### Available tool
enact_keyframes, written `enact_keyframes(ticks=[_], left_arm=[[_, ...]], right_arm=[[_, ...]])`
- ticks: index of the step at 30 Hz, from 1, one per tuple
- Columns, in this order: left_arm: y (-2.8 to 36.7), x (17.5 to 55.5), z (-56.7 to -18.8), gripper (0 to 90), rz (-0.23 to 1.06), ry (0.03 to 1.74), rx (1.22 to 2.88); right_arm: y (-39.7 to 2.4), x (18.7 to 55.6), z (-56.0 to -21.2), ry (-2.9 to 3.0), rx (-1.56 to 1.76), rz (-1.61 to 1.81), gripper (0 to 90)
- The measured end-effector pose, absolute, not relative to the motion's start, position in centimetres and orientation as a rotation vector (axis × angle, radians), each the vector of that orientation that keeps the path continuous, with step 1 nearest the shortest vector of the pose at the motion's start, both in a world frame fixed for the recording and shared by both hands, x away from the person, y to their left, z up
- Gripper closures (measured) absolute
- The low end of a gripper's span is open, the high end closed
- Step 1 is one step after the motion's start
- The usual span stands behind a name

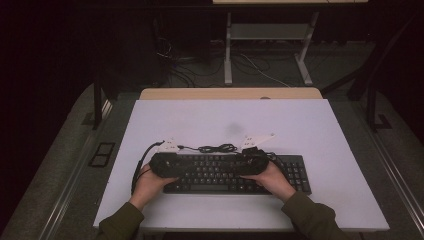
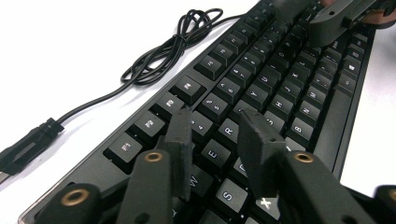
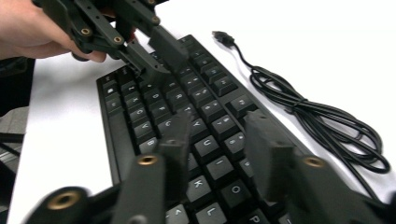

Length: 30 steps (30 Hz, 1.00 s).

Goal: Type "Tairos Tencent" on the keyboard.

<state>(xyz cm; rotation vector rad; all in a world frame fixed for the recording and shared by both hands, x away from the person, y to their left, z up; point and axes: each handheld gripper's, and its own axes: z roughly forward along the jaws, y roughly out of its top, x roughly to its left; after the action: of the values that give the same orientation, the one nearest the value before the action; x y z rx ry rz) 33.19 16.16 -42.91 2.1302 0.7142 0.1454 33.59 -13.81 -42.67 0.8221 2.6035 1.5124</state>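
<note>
White bench [image 1: 225,120], near edge: we hover both hand-held grippers, left [image 2: 219,140] and right [image 3: 219,140], part-spread and pinching nothing, just above the keyboard [image 1: 225,175], its long axis running left to right.

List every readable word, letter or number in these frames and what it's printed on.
Keyboard keycaps, left gripper view: "W", "E", "R", "S", "X", "Y", "H", "N", "B".
Same keyboard, right gripper view: "U", "K", "O", "L".
Function-row and far keycaps: legends too small or blurred to read.
Cable and USB plug: no readable marking.
</note>
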Motion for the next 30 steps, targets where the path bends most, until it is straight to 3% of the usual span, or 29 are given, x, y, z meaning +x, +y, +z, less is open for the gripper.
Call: enact_keyframes(ticks=[9, 14, 30], left_arm=[[16.3, 33.2, -42.8, 40.6, 0.18, 0.751, 2.11], [16.4, 33.3, -42.9, 35.0, 0.199, 0.761, 2.107], [16.4, 33.3, -43.0, 32.1, 0.214, 0.771, 2.098]], right_arm=[[-13.3, 33.2, -42.7, 2.676, 0.772, 1.495, 88.4], [-12.8, 32.8, -42.8, 2.717, 0.739, 1.485, 89.2], [-11.0, 31.9, -43.6, 2.792, 0.665, 1.426, 89.2]])
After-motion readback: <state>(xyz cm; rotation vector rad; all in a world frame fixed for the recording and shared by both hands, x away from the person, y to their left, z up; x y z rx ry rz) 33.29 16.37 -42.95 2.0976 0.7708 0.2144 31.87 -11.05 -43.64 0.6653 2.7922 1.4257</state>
